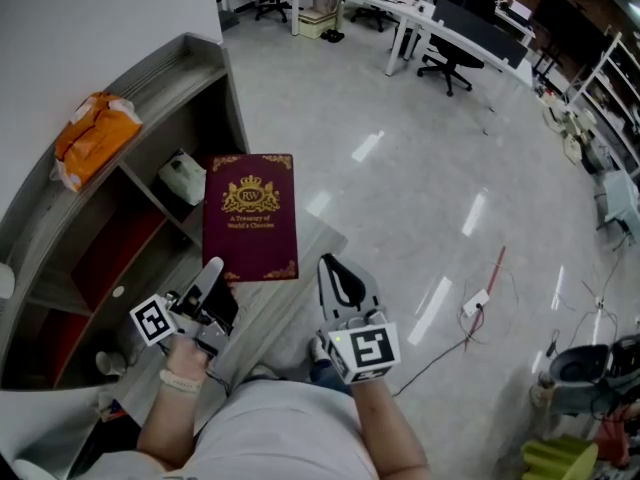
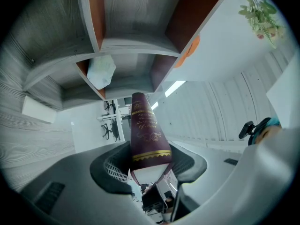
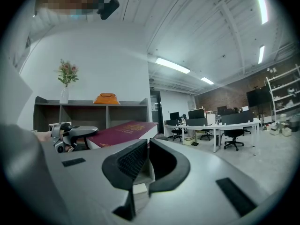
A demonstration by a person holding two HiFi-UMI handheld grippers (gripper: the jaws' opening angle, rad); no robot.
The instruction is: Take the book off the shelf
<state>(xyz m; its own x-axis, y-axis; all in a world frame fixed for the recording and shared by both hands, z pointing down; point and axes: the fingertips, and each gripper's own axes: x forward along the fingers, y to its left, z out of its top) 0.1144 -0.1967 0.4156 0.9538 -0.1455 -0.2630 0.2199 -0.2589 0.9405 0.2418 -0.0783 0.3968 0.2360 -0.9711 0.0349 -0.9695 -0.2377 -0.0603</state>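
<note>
Floor (image 1: pixel 400 198): pale grey, glossy, with streaks of ceiling light. Open office room; long white tabletops (image 1: pixel 440 23) with dark chairs (image 1: pixel 447 63) along the far side, brick wall behind in the right gripper view. Loose cable (image 1: pixel 470 318) trails on the floor at right.

Shelf (image 1: pixel 150 78): grey wood grain, red-brown back panels, against a white wall. Orange bag (image 1: pixel 95 133) on its top board; a vase of flowers (image 3: pixel 65 78) also on top in the right gripper view. Crumpled white item (image 1: pixel 180 176) in one compartment.

Book (image 1: pixel 250 218): maroon, gold crest, out of the shelf and held in the air in front of it, cover up. Left gripper (image 1: pixel 215 273) pinches its lower end, jaws on both faces. Right gripper (image 1: pixel 340 278) beside it, apart from the book, jaws pressed together on nothing.

Hard to make out: the book's gripped corner is covered by the jaws; the shelf's lower bays are dark and cut by the frame edge, with small pale objects there unidentifiable.
</note>
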